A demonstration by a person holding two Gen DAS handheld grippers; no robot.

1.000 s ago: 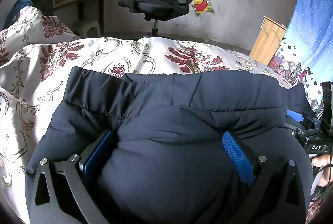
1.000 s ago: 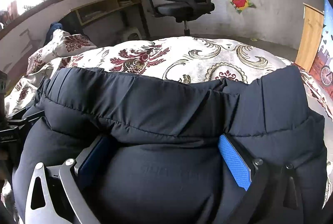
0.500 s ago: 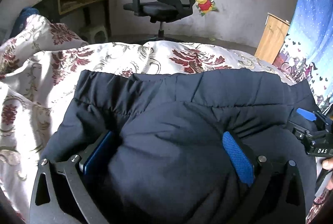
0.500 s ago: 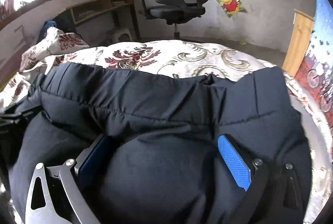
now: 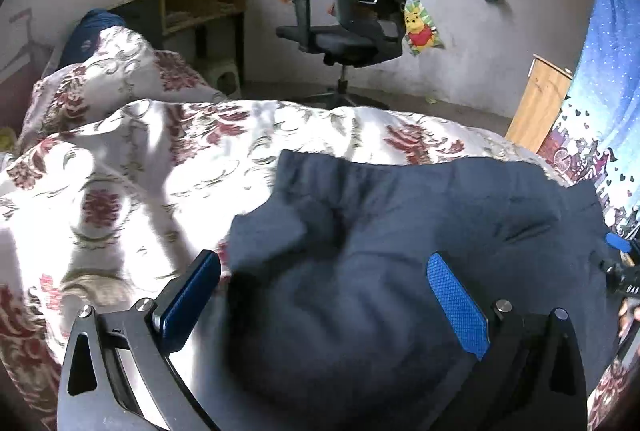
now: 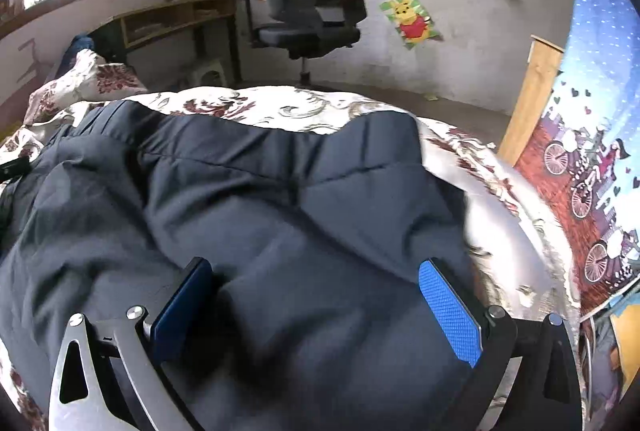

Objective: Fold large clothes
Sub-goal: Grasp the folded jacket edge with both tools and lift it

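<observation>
Across the lower middle of both frames, on the floral bedspread [image 5: 132, 167], lies the puffy navy jacket [image 5: 400, 231], soft, light, slippery-looking, best pinched along its stitched hem, left gripper [image 5: 324, 295] and right gripper [image 6: 316, 295] spread wide, straddling padding unclamped.

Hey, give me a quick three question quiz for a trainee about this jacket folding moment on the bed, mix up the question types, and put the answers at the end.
1. True or false: the dark puffer jacket lies on a floral bedspread.
2. Multiple choice: what stands on the floor beyond the bed? A) an office chair B) a ladder C) a bicycle
3. Fill in the blank: the pads on the left gripper and the right gripper are coloured ____.

Key:
1. True.
2. A, the office chair.
3. Blue. Both grippers have their jaws spread wide with jacket fabric bulging between them.
</observation>
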